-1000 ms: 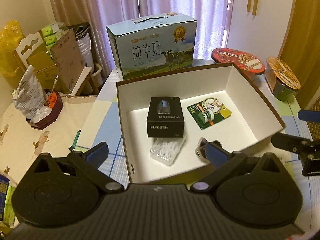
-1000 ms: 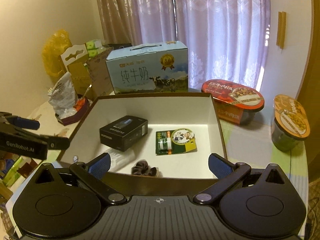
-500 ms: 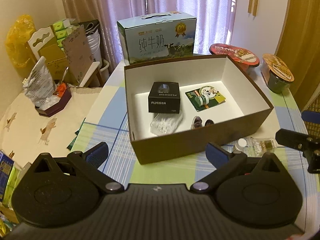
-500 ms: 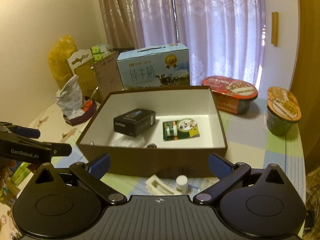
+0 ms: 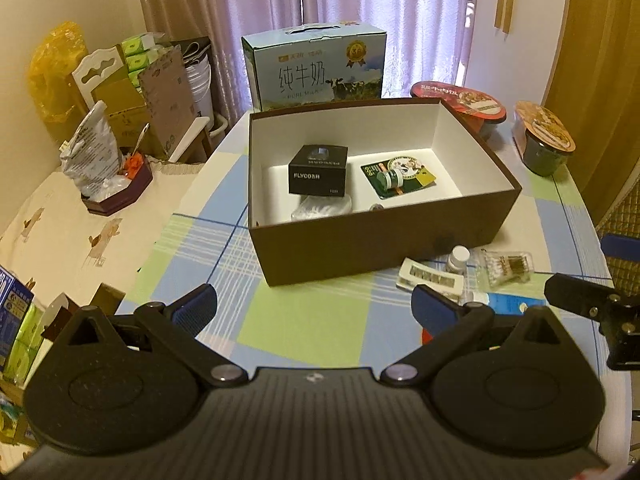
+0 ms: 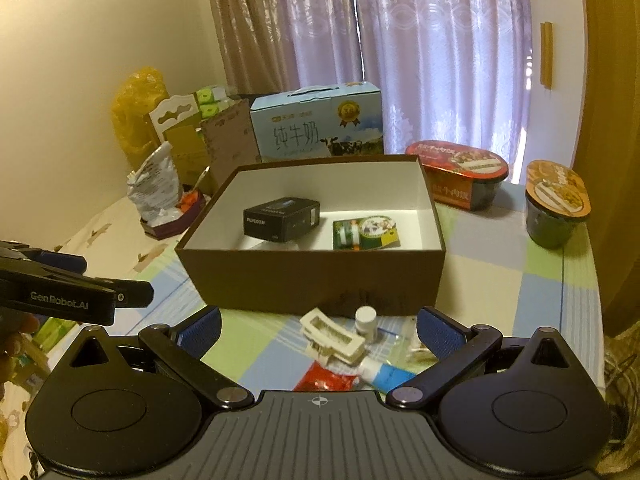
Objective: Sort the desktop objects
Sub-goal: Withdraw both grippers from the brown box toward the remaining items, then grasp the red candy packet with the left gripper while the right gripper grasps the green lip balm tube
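**deskwatcher:** So both grippers had just backed away from the brown box [image 5: 384,240]. A second before, both cameras were right over its rim; by this point the whole box showed, along with the stuff left on the desk [image 5: 304,320] in front of it. The left gripper [image 5: 314,306] had its jaws wide apart with nothing in them, and so did the right gripper [image 6: 318,326].

**tidy_tom:** What was in the box by then?

**deskwatcher:** A black carton [image 5: 318,170] toward 11 o'clock on the box floor, a green card pack [image 5: 398,172] toward 1 o'clock, and a clear plastic bag [image 5: 322,208] at the near wall. Something small and dark lay beside it, but I couldn't make it out.

**tidy_tom:** And what was still out?

**deskwatcher:** From the right gripper's view, just past its jaws: a white hair clip [image 6: 332,338] at 12 o'clock, a small white bottle [image 6: 366,318] right behind it, a blue-and-white tube [image 6: 384,372], a red packet [image 6: 328,380], and a bag of cotton swabs [image 5: 506,266] toward 1 o'clock. My guess is the pull-back meant one drop was done and the next pick would come from that pile, probably by the right gripper, which was nearest.
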{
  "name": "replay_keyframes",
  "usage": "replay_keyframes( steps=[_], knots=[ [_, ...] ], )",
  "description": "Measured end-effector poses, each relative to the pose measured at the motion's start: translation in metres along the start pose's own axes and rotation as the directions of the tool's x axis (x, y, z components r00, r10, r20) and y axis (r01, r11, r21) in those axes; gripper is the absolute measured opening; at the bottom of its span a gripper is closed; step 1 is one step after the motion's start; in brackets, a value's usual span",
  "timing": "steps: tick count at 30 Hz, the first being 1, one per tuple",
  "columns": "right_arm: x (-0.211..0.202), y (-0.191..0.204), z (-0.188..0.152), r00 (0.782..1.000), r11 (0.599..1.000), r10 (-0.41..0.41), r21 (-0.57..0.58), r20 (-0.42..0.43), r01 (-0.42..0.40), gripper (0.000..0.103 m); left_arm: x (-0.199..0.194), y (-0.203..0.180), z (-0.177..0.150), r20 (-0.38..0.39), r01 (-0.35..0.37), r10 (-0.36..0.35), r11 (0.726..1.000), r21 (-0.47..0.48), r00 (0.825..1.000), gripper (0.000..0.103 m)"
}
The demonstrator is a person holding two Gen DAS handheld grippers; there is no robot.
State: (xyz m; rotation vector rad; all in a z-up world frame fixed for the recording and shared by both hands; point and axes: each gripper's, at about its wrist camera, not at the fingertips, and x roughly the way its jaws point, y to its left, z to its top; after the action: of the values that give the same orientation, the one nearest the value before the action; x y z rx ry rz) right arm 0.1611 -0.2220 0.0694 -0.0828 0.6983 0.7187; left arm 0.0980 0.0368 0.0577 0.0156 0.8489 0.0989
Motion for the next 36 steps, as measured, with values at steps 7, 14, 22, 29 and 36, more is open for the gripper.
replay_keyframes(
  steps=[7,14,22,29,36],
  knots=[
    [-0.014,-0.002,-0.017,1.000,1.000,0.004,-0.019,-0.002,-0.004,0.101,-0.014,-0.010,-0.016,-0.002,-0.026,0.026,1.000,-0.006,1.000,0.102],
    [-0.021,-0.007,-0.040,0.999,1.000,0.001,-0.030,-0.034,-0.002,0.101,-0.021,-0.019,-0.035,-0.019,-0.041,0.040,0.999,-0.020,0.999,0.102],
    [-0.023,-0.014,-0.070,0.996,0.999,-0.016,-0.031,-0.086,0.013,0.101,-0.016,-0.028,-0.063,-0.063,-0.042,0.040,0.999,-0.030,0.997,0.102],
    [-0.015,-0.028,-0.099,0.988,0.999,-0.037,0.023,-0.149,0.041,0.101,-0.005,-0.030,-0.087,-0.125,-0.043,0.037,0.998,-0.044,0.991,0.102],
    [-0.004,-0.046,-0.115,0.986,0.991,-0.077,0.097,-0.149,0.092,0.101,0.019,-0.024,-0.094,-0.167,-0.016,0.013,1.000,-0.014,0.986,0.102]
  ],
)
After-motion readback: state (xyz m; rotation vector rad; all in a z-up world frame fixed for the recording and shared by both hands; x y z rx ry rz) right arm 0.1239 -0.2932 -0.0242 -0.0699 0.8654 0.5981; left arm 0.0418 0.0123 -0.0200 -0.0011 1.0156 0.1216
